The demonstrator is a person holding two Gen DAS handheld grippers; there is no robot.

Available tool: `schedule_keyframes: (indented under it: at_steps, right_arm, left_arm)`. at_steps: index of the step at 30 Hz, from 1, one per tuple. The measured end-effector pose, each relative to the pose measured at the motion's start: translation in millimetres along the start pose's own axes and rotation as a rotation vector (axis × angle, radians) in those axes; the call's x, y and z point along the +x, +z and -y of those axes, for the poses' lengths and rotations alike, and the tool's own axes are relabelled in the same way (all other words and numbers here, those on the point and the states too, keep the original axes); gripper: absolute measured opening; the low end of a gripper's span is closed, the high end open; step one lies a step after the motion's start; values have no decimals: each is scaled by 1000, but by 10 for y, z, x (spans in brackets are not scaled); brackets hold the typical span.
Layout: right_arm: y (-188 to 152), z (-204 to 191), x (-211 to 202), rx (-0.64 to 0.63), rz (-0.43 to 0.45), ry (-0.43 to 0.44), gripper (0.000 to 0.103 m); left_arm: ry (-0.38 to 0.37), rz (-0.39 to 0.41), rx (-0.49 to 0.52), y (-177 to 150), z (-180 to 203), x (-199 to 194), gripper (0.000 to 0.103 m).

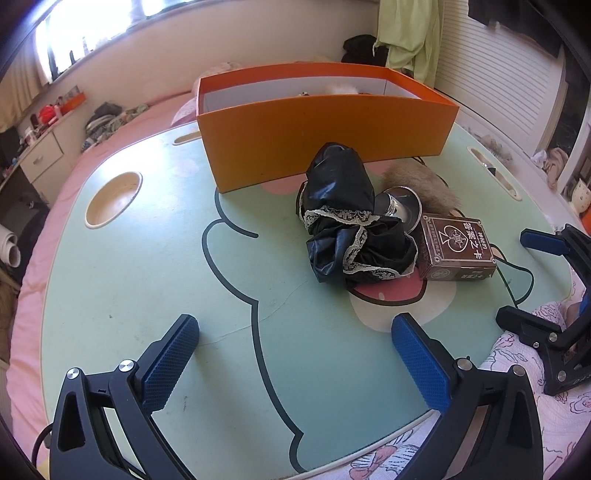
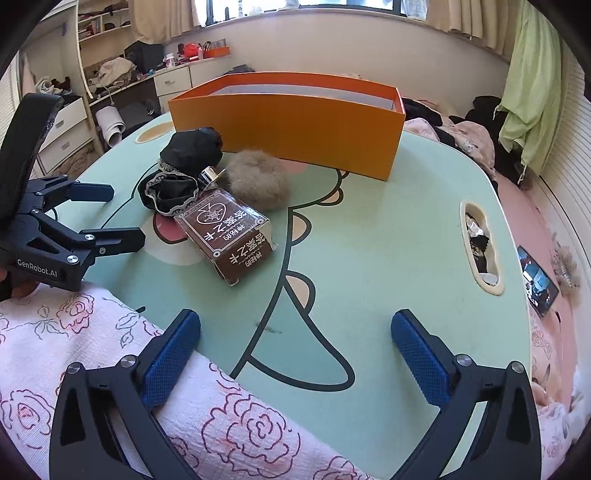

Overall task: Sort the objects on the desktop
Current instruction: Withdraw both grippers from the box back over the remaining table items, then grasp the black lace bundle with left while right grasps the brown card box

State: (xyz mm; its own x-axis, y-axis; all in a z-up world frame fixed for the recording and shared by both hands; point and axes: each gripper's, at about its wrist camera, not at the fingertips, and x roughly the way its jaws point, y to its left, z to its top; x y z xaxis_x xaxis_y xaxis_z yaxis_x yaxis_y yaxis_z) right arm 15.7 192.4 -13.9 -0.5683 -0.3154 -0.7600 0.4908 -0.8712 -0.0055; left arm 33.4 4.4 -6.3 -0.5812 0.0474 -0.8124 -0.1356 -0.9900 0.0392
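Two low wrist views, table (image 1: 147, 266) shared

Left hand-held gripper (image 1: 295, 354) and right hand-held gripper (image 2: 295, 350) both angle downward, jaws spread wide, nothing between their blue pads.

Bright daylight pours through a wide window (image 2: 303, 3) hung with beige curtains (image 2: 162, 18) above a cream wall (image 2: 332, 48). Below the window's left end stand white drawers (image 2: 171, 82) and cluttered shelves (image 2: 99, 26). A green cloth (image 2: 532, 96) hangs right of the window.
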Motion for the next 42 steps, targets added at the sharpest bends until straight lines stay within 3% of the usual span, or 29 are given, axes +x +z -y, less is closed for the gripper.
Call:
schedule_keyframes:
  at_steps: [37,42]
  right_arm:
    - [4,-10,-5,0,-4,1,103]
    - [139,-9,-58,17,16,55,103]
  left_arm:
    - [-1,1,-1,-22,-9,-11,103]
    - [-2,0,0,13,4,16,103]
